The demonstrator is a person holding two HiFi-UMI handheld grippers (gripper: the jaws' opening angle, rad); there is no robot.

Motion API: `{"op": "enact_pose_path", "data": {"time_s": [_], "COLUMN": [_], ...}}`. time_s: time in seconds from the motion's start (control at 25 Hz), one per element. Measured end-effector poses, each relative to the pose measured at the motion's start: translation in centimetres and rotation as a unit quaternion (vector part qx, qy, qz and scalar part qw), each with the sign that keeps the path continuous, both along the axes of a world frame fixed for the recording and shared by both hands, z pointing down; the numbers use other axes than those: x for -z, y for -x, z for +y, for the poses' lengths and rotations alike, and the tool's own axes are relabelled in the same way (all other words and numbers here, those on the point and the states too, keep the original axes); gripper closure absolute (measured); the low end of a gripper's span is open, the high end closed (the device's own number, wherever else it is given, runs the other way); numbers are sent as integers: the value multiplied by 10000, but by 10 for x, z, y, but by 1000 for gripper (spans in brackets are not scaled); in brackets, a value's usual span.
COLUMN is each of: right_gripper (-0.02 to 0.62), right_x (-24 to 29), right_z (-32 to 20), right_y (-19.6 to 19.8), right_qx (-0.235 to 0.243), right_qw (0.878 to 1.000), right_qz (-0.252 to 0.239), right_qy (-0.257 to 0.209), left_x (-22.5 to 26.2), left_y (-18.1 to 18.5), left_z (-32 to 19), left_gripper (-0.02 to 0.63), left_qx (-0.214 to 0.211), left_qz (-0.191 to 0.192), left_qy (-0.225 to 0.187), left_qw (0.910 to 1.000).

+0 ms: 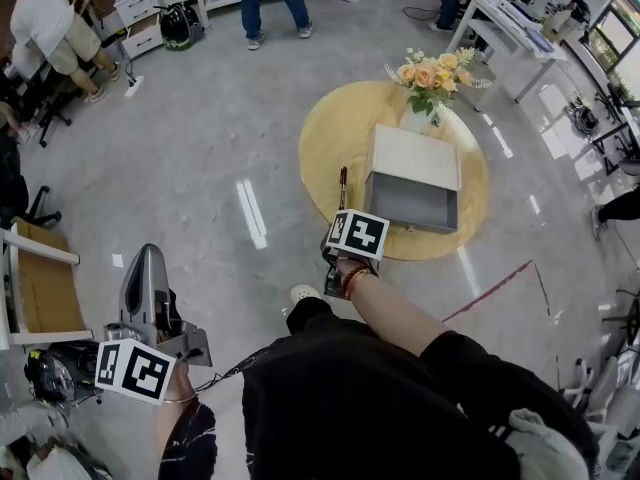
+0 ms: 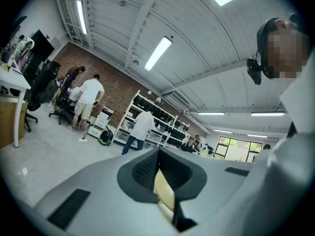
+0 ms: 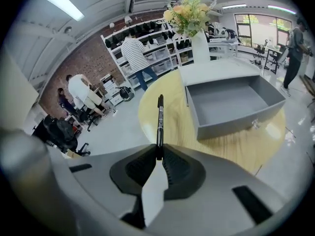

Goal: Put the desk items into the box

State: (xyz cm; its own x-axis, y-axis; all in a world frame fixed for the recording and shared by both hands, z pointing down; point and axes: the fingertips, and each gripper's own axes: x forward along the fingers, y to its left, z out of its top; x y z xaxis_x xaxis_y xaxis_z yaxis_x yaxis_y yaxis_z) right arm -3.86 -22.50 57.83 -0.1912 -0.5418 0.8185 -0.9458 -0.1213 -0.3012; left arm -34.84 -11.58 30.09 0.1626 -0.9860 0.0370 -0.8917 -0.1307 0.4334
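Observation:
A thin black pen sticks out of my right gripper, which is shut on its lower end. In the right gripper view the pen points over the round wooden table towards the grey box, whose open tray is empty. The box has a white top and sits on the table, just beyond and right of the pen tip. My left gripper hangs at the lower left over the floor, far from the table. Its jaws are shut with nothing between them.
A white vase of peach flowers stands on the table behind the box. A white desk is at the left. Several people stand or sit by shelves at the far wall. More desks line the right.

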Motion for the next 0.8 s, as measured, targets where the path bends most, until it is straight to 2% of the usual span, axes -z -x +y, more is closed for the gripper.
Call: {"op": "enact_pose_path", "data": {"time_s": [0.2,0.44,0.8], "right_gripper": [549,549,549], "right_x": [13,25,39], "right_z": [24,50,92], "right_y": [-11,-38,-89], "right_qx": [-21,-346,-657], "right_qw": [9997,9978,9949], "right_qz": [-167,-354,-318], "right_qy": [-195,-450,-691], "left_x": [4,4,-4], "left_y": [-17,-31,-58], "left_z": [18,40,67], "left_gripper": [595,595,595], "left_qx": [-215,-383,-743], "left_qz": [7,56,179], "left_qy": [-65,-143,-163], "left_qw": [9997,9991,9969]}}
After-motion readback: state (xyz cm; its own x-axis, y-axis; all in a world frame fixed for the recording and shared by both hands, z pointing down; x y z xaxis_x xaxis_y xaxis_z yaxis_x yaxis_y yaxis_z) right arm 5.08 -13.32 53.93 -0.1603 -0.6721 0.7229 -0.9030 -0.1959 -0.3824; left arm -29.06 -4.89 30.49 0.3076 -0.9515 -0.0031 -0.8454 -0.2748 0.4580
